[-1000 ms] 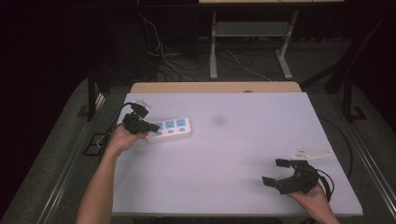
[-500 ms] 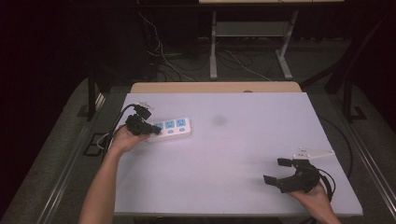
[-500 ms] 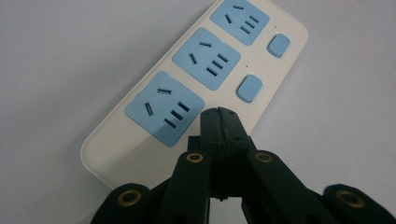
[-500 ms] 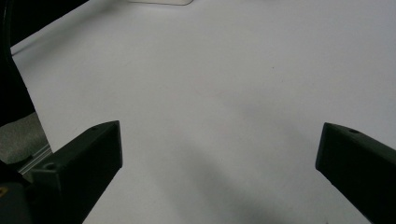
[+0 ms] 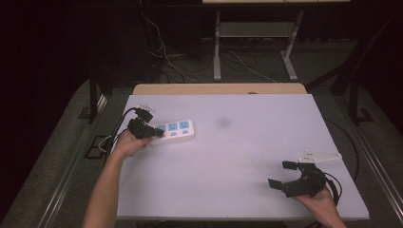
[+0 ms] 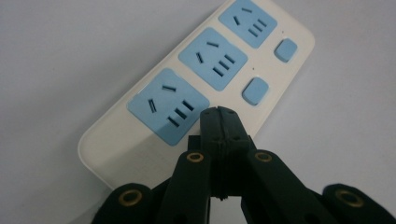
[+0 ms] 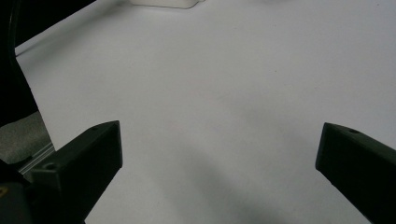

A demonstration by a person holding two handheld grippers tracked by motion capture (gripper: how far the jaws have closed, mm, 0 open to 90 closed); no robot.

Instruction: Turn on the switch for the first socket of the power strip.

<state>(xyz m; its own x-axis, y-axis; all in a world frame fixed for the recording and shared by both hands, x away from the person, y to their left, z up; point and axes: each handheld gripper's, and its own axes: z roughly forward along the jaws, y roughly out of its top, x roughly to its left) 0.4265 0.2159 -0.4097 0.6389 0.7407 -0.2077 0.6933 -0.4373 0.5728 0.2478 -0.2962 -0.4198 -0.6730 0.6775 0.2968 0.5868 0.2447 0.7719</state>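
The left gripper (image 6: 218, 114) has its jaws pressed together with nothing between them, their tips over the near end of the white power strip (image 6: 201, 79), just at 5 o'clock from its first blue socket (image 6: 168, 106). That strip lies flat at about 10 o'clock on the white surface (image 5: 228, 156). Down at 4 o'clock, the right gripper (image 5: 284, 175) holds its jaws spread wide and empty above bare surface, well apart from the strip.

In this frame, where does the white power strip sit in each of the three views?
High view: power strip left of centre on the table, under the shut left tongs.
Left gripper view: it runs diagonally from lower left to upper right, tongs at its near end.
Right gripper view: a white corner at the top edge.
Shared landmark: the white tabletop.
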